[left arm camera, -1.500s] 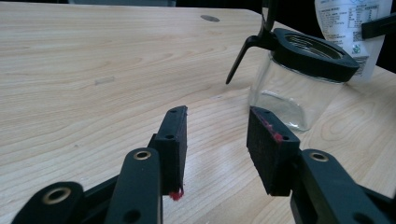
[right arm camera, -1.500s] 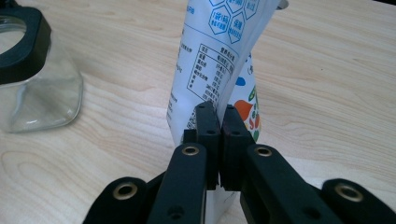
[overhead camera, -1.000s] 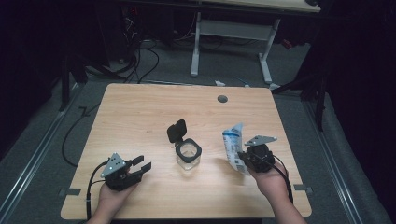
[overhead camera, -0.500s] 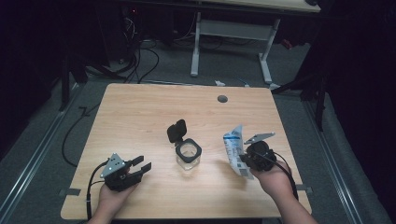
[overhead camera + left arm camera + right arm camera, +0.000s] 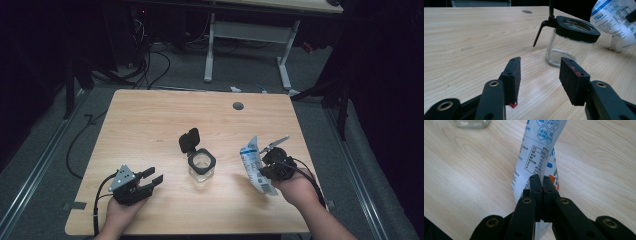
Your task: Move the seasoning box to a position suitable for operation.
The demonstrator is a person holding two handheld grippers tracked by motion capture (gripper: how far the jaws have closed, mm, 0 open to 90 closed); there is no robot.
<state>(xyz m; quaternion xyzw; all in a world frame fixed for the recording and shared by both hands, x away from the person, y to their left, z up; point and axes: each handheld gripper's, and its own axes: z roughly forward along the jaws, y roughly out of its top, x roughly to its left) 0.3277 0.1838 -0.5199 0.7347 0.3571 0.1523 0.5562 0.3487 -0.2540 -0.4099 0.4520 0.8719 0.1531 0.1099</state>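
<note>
A: Little has shifted since a second ago — the right gripper has edged only slightly with its packet, and the left gripper sits where it was, low at the near left of the wooden table.

B: And the tongs themselves?

A: The right pair is pinched together on a white and blue printed pouch, the black jaws meeting on the pouch's thin edge in the right gripper view. The pouch stands up from the jaws, lifted off the table at the near right.

B: The left pair?

A: Spread apart with nothing between them — aimed toward the glass jar, which stands well ahead of the pads.

B: Where is the jar on the table?

A: Near the middle, upright, between the two hands. Its black flip lid is swung open behind the black collar. The pouch hangs just beyond the jar in the left gripper view.
</note>
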